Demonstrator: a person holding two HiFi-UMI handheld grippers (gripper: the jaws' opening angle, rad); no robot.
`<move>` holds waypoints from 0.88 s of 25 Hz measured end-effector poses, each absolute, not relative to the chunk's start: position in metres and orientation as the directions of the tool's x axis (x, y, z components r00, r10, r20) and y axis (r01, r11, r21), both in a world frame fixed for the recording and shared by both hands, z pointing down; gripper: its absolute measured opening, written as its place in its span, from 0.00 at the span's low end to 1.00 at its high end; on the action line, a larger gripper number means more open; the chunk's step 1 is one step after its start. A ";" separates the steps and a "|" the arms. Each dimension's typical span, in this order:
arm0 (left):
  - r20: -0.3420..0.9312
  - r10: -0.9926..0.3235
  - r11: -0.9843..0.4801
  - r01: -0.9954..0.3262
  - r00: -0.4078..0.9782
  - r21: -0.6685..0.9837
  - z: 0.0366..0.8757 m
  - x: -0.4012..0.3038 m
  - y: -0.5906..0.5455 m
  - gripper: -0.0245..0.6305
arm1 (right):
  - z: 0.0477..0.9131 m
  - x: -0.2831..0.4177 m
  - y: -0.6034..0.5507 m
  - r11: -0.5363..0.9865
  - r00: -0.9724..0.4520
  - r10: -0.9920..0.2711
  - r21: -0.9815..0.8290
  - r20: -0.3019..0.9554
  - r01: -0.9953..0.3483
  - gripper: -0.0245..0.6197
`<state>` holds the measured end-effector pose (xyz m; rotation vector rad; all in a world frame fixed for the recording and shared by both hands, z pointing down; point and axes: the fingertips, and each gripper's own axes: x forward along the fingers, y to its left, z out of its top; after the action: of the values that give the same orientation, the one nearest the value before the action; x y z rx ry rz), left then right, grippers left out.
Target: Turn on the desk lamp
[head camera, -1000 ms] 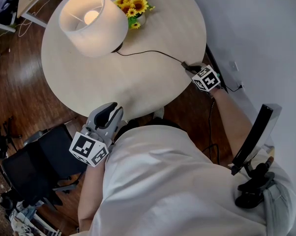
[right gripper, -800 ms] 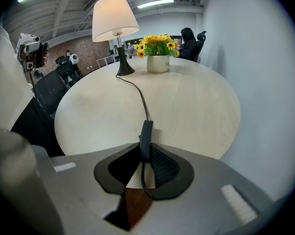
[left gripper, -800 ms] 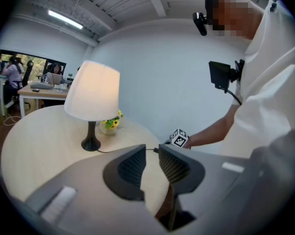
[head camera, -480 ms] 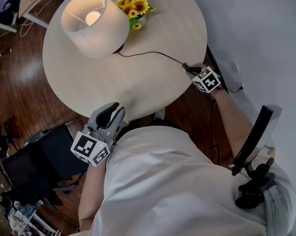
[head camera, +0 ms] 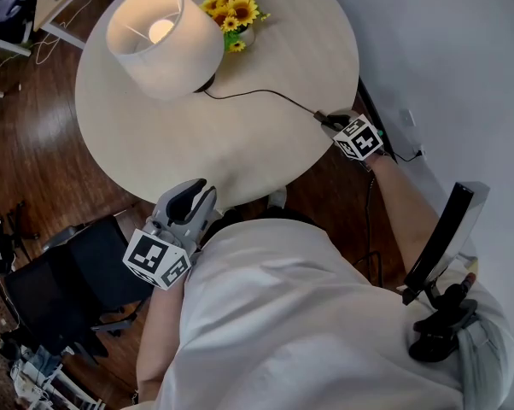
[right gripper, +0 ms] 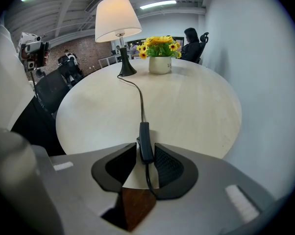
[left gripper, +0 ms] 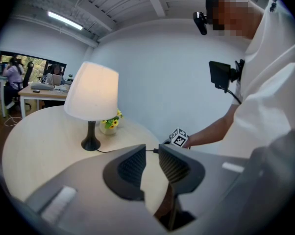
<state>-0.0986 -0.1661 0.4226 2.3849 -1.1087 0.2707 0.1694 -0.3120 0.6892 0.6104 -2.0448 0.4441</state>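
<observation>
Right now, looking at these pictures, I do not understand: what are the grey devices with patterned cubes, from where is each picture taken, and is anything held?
A person holds a grey two-jaw gripper in each hand; the marker cubes are part of them. The head view looks down from the person's head; the other two come from cameras riding on the grippers, looking along their jaws. On the round pale wooden table stand a lit desk lamp with a cream shade and a white pot of yellow sunflowers. The lamp's thin black cord carries a black inline switch, which lies between the jaws of the right gripper. Those jaws have just been opening, so nothing is squeezed. The left gripper is open and empty.
</observation>
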 end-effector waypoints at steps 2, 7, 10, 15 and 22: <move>0.373 -0.663 -0.548 -0.761 0.649 0.347 0.423 -0.099 -0.166 0.16 | 0.689 0.168 -0.312 0.813 -0.455 -0.250 -0.070 0.855 -0.578 0.24; 0.373 -0.665 -0.550 -0.762 0.647 0.342 0.423 -0.099 -0.166 0.16 | 0.686 0.166 -0.315 0.815 -0.458 -0.261 -0.060 0.850 -0.576 0.27; 0.371 -0.666 -0.552 -0.762 0.647 0.339 0.424 -0.098 -0.166 0.16 | 0.682 0.165 -0.317 0.815 -0.462 -0.274 -0.051 0.843 -0.577 0.27; 0.372 -0.667 -0.553 -0.764 0.645 0.332 0.428 -0.098 -0.167 0.16 | 0.666 0.156 -0.316 0.811 -0.485 -0.309 -0.040 0.818 -0.583 0.27; 0.369 -0.670 -0.551 -0.765 0.644 0.334 0.417 -0.087 -0.164 0.16 | 0.623 0.155 -0.302 0.812 -0.529 -0.357 -0.023 0.770 -0.583 0.27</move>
<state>-0.0874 -0.1639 0.4175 2.3980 -1.1230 0.2732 0.1546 -0.3019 0.6230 0.6890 -2.1811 0.3552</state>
